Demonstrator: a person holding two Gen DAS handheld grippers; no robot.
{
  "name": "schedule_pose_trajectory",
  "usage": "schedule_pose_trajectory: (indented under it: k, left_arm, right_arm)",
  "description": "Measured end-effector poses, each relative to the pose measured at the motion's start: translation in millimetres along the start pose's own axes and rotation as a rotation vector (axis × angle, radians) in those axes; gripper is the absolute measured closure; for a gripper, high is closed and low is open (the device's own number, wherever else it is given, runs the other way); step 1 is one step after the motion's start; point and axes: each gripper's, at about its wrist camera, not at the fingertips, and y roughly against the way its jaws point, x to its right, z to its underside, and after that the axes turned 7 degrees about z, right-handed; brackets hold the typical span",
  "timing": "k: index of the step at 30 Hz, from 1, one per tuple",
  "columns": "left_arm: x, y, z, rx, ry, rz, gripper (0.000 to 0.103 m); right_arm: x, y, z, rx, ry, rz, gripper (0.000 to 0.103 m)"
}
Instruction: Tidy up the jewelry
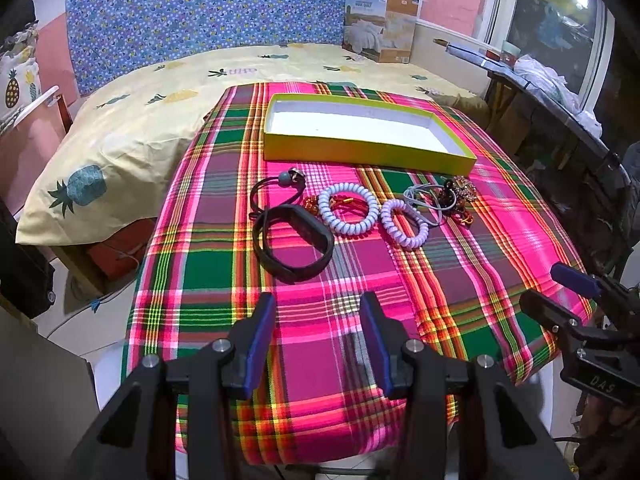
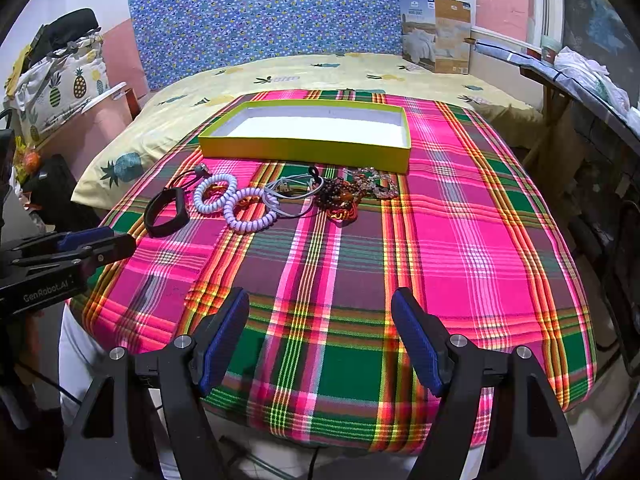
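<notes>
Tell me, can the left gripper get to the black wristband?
Probably yes. The left gripper is open and the black wristband lies just ahead on the cloth, nothing between them.

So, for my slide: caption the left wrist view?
Open left gripper hovers before jewelry and an empty yellow box on plaid cloth.

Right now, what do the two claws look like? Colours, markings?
Both match: black angular plastic frames with silver round bolt heads and flat blue textured pads on the fingers. Left claw reads "GenRobot.AI" in pale lettering on its side in the right wrist view. Right claw shows "DAS" on its body in the left wrist view.
</notes>
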Motion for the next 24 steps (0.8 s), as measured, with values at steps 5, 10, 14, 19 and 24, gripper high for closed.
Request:
schedule_pose_trajectory:
  k: [5,10,14,19,24]
  left_arm:
    - [0.0,-0.3,-0.8,-0.001,-0.002,0.001,0.058]
    - [-3.8,-1.1,-0.8,-0.001,0.018,0.024,0.058]
    - [-5.7,-1.7,-1.0,0.005,0.024,0.021,0.058]
    - [-10.4,-1.9,-2.1,0.026,0.041,0.013,0.058]
    - [-22.3,-8.7,-8.5,0.029,0.063,-0.008,0.058]
  right_arm:
    - [0.3,-0.4,-0.3,0.000,0.000,-0.001,0.029]
    - [0.3,-0.7,-0.4,-0.001,-0.001,-0.001,0.029]
    - [0.4,-0.9,-0.5,-0.001,-0.001,-0.002,0.029]
    - [-1.1,-0.5,-0.3,-0.002,-0.003,-0.007,0.029]
    - [-2.1,-6.6,-3.6,-0.004,0.000,-0.011,0.029]
